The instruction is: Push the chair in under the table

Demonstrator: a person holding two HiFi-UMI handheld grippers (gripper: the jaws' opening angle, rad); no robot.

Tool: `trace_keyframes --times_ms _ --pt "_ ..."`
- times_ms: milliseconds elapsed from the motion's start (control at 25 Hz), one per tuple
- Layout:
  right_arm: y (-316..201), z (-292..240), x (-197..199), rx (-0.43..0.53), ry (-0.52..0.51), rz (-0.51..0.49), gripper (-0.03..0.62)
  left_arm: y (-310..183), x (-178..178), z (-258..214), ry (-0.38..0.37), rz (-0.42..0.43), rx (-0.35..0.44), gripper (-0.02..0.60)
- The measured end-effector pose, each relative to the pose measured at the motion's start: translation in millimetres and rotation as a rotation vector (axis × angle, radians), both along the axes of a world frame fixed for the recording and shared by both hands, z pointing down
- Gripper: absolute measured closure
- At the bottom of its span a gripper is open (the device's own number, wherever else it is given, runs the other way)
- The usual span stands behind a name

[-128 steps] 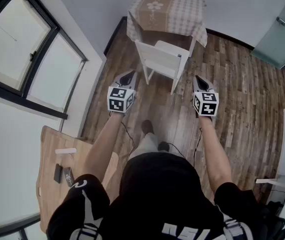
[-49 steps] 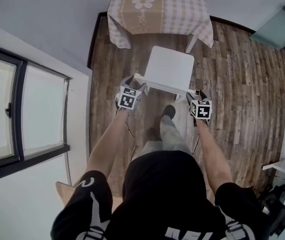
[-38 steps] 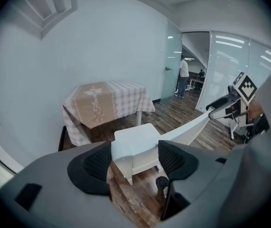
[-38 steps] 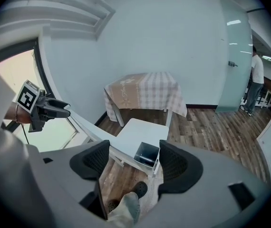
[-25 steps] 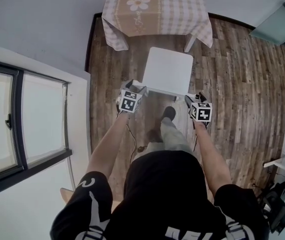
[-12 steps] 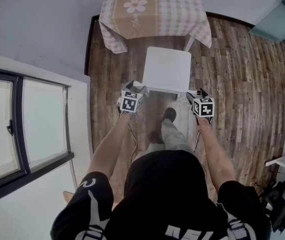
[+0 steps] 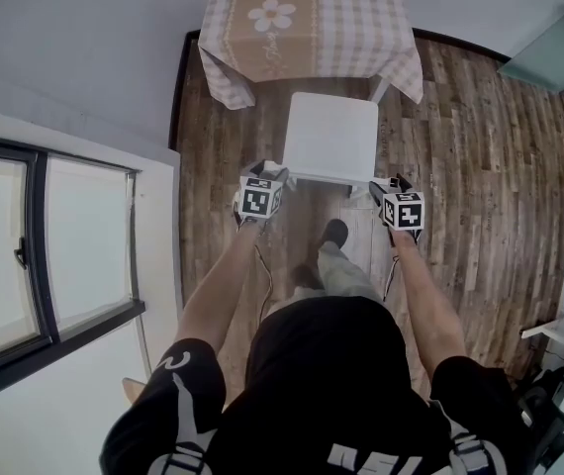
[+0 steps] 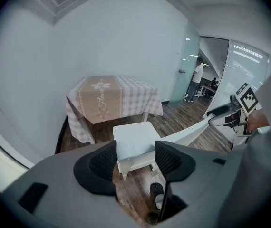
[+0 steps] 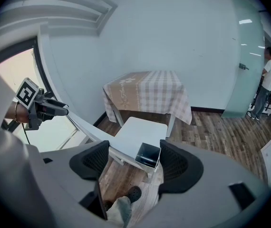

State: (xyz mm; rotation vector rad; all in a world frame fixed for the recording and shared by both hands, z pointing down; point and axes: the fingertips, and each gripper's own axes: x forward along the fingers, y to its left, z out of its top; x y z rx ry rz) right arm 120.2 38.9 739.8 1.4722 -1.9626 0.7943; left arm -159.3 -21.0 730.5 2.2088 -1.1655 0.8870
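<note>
- I stood on the near side of the table (image 7: 361,28), facing it. The white chair (image 7: 330,137) was between us, with its back towards me.
- The chair sat square to the table. The far edge of its seat was just at the hanging cloth, and nearly all of the seat was out on the wooden floor (image 7: 460,146) on my side of the table.
- My left gripper (image 8: 135,159) was at the left end of the chair's back rail (image 7: 327,178). Its jaws had just been closing, and that rail end stood between them. They were spread, though, with a gap showing on one side, so I judged it no firm pinch.
- My right gripper (image 9: 135,161) was at the other end of the rail. Its jaws were also spread, the squared end of the rail sitting between them without being clamped.
- I judged the step in hand to be the push itself, barely begun. I had the chair by its back, but the seat was not yet under the table.
- The next move called for an even, level shove towards the table from both ends of the rail, so the chair would slide straight and not slew.
- The table leg (image 7: 377,89) stood close to the seat's far right corner, so that side needed watching.
- My shoe (image 7: 334,232) was just behind the chair, so I would have to step towards the table with it.
</note>
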Motion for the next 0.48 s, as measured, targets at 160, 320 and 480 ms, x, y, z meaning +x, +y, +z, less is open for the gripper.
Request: trace_keyframes --times_ms 160,320,480 --pt "-16.4 -0.1 5.4 -0.004 -0.002 -0.013 0.244 -12.7 4.7 -1.1 -0.006 -0.012 -0.003 0.318" --pt "-35.3 -0.2 10.5 -0.008 0.003 -0.029 0.244 -27.7 8.9 -0.9 -0.005 -0.023 -0.002 0.318" --pt "-50.8 0.5 16.3 -0.002 -0.003 -0.043 0.244 -39.2 14.7 -0.9 -0.01 -0.031 -0.002 0.316"
